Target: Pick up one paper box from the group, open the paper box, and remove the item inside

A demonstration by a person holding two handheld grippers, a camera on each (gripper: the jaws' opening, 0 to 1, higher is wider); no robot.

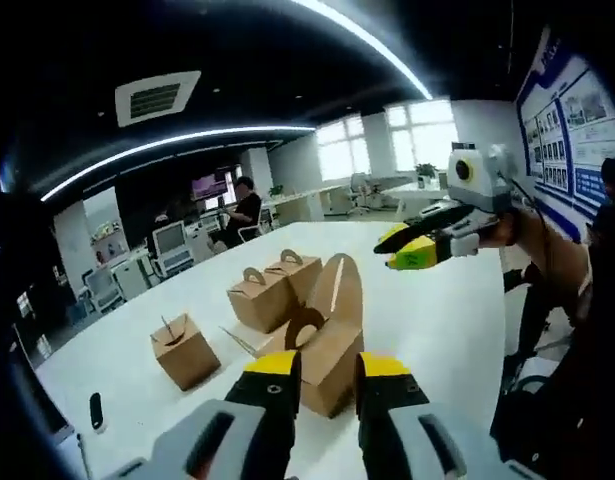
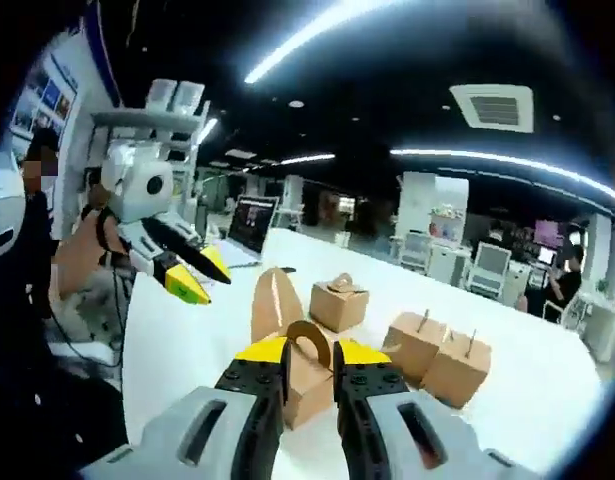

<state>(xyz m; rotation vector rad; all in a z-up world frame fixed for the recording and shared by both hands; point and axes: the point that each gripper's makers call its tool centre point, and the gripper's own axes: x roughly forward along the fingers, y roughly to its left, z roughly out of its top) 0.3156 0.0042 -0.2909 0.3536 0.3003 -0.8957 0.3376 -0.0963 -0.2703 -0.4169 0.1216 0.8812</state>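
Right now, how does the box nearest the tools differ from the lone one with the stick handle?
The nearest box has its top flaps raised, one standing tall; the lone box is folded shut. The nearest box sits right before the left tool; the lone box sits apart, off to the side. Both are brown paper.

White table (image 1: pixel 437 300); small black object (image 1: pixel 96 410) near its edge; open laptop (image 2: pixel 249 226); seated person (image 1: pixel 243 208) beyond.

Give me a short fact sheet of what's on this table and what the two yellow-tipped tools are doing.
surface: white table
opened paper box: flaps up, nearest the cameras
closed paper boxes: two together, handles up
separate paper box: apart, to one side
left gripper: open, fingers either side of the opened box
right gripper: fingers close around the box's handle; grip unclear
background: laptop, seated person
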